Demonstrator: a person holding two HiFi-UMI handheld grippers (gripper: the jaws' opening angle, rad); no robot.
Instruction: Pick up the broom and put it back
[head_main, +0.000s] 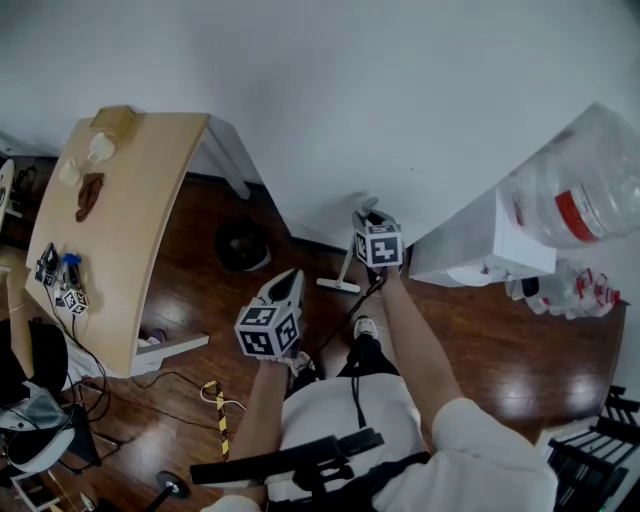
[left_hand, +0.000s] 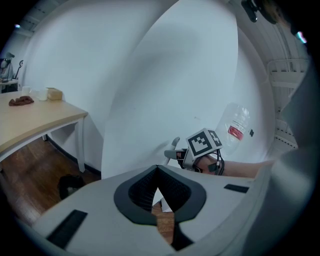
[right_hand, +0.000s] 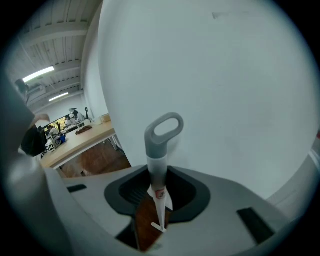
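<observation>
Head view downward, gripper views facing wall (right_hand: 225, 75)

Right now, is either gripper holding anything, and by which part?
The right gripper holds the broom by its handle, just below the grey loop. The left gripper holds nothing.

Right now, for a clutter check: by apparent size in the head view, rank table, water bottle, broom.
1. table
2. water bottle, cut off by the frame
3. broom, partly hidden

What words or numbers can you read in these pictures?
No text reads clearly.
Red label on the water bottle: too blurred to read.
Small red label on the broom handle: too small to read.
Marker cubes: black-and-white patterns only, no words.
</observation>
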